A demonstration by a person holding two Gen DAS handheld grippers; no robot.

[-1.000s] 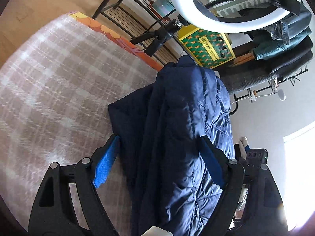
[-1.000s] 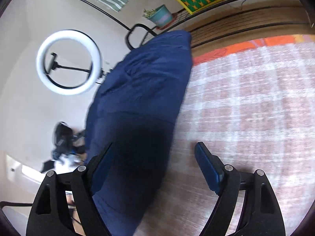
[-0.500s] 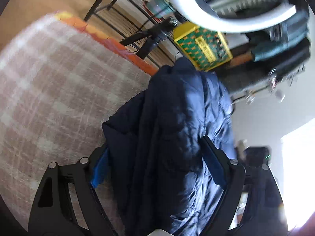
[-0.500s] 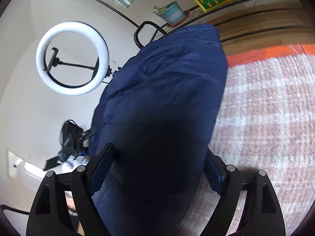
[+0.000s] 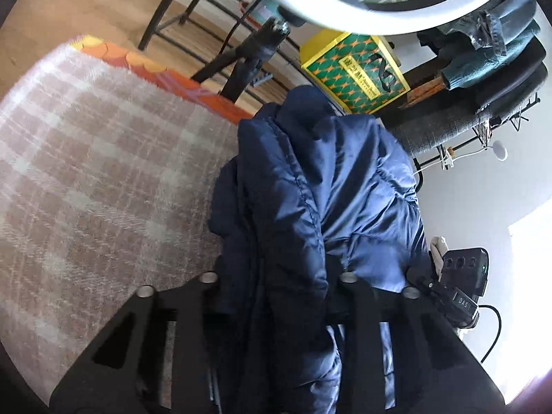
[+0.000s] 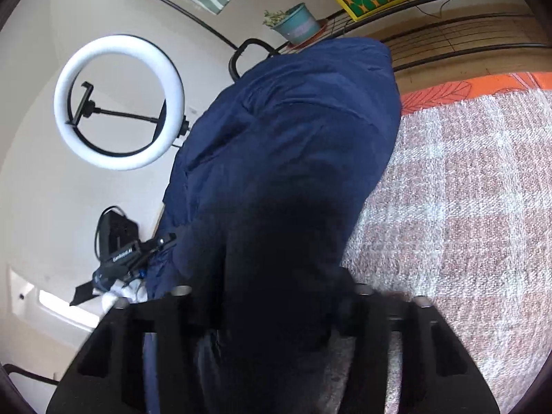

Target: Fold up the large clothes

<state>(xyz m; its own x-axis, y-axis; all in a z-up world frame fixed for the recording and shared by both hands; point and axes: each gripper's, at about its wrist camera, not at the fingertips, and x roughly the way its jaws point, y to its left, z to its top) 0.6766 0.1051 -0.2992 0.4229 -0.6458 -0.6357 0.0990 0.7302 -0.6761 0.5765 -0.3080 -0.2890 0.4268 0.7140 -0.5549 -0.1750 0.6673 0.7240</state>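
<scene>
A navy blue puffer jacket (image 5: 321, 186) lies bunched along the edge of a surface covered with a pink plaid blanket (image 5: 103, 172). My left gripper (image 5: 276, 276) is shut on a thick fold of the jacket; its pads are buried in the fabric. In the right wrist view the same jacket (image 6: 293, 138) fills the middle, and my right gripper (image 6: 272, 289) is shut on another part of it, beside the blanket (image 6: 465, 207). Both pairs of fingertips are hidden by cloth.
A white ring light (image 6: 117, 103) on a stand is just past the jacket, also in the left wrist view (image 5: 362, 10). A black metal rack (image 5: 193, 17), a yellow-green box (image 5: 355, 72), a potted plant (image 6: 296, 24) and a chair with clothes (image 5: 490, 41) stand beyond the blanket edge.
Both grippers moved in onto the jacket and closed from wide open to shut on its folds. The jacket has bunched up between the jaws.
</scene>
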